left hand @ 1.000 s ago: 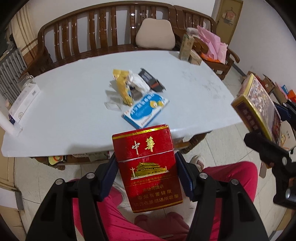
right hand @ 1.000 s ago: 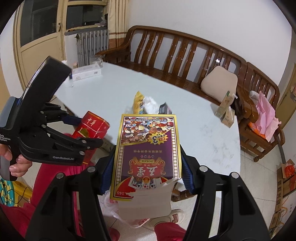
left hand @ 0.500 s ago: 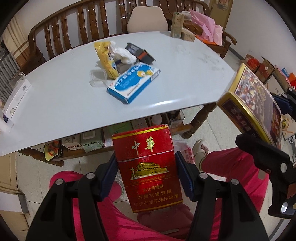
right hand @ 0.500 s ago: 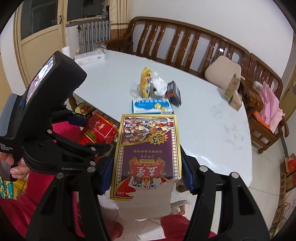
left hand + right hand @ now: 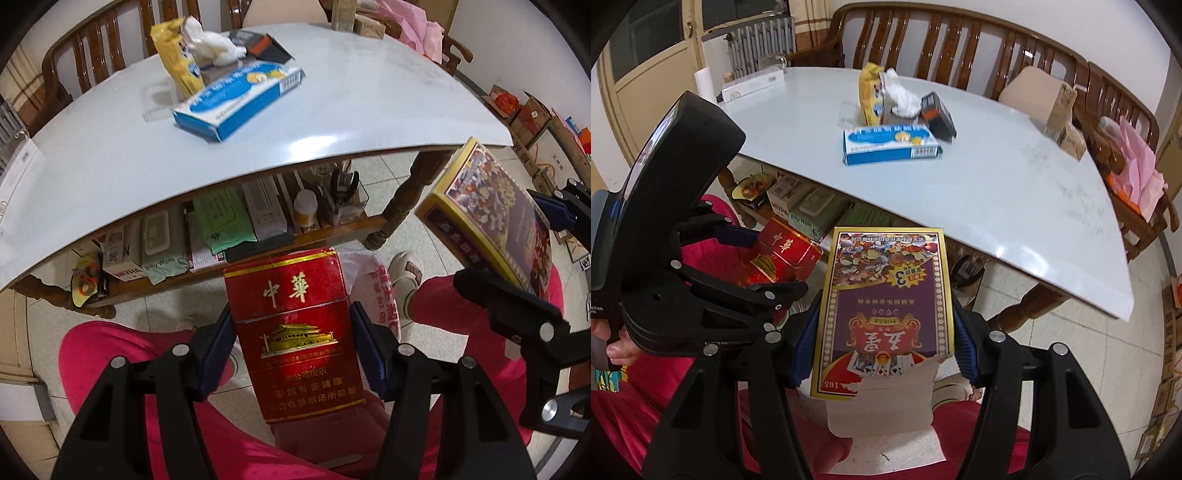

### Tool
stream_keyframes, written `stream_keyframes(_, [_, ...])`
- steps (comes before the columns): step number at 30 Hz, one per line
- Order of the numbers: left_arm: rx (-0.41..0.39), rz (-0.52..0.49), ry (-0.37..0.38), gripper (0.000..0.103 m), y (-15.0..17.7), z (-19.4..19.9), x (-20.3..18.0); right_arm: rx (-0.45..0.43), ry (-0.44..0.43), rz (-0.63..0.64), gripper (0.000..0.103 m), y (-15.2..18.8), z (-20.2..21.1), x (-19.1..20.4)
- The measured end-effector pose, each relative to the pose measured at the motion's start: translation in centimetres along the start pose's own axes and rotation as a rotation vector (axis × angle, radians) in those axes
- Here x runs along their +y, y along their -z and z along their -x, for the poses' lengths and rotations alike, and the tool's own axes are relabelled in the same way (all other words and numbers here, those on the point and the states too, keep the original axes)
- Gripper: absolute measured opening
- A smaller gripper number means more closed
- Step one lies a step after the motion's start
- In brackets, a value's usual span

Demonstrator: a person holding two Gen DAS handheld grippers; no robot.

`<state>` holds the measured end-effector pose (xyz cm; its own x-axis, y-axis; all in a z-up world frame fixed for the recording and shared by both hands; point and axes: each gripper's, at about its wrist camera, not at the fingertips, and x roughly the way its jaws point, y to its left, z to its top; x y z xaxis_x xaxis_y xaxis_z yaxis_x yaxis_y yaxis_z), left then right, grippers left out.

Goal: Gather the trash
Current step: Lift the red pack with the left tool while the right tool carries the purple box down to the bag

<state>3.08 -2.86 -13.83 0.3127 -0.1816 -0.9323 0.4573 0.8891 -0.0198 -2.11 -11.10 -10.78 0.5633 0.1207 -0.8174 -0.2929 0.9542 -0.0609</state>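
Off the near edge of the tabletop (image 5: 369, 122), over the lap, the right tool (image 5: 882, 354) grips the playing-card box (image 5: 886, 302) and the left tool (image 5: 293, 350) the red cigarette pack (image 5: 295, 332), both long axes pointing away toward the far pile (blue box (image 5: 890, 142) nearest), roughly equally near either tool.

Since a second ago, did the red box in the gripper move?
Yes. The red box, clamped in the left gripper, has come back and down from the table; its edge now sits above the box.
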Motion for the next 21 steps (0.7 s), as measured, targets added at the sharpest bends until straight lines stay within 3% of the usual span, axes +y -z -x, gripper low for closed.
stream_keyframes(21, [0.183,0.052,0.049,0.059,0.0,-8.9,-0.3,0.118,-0.006,-0.105,0.06,3.9,-7.4,-1.8])
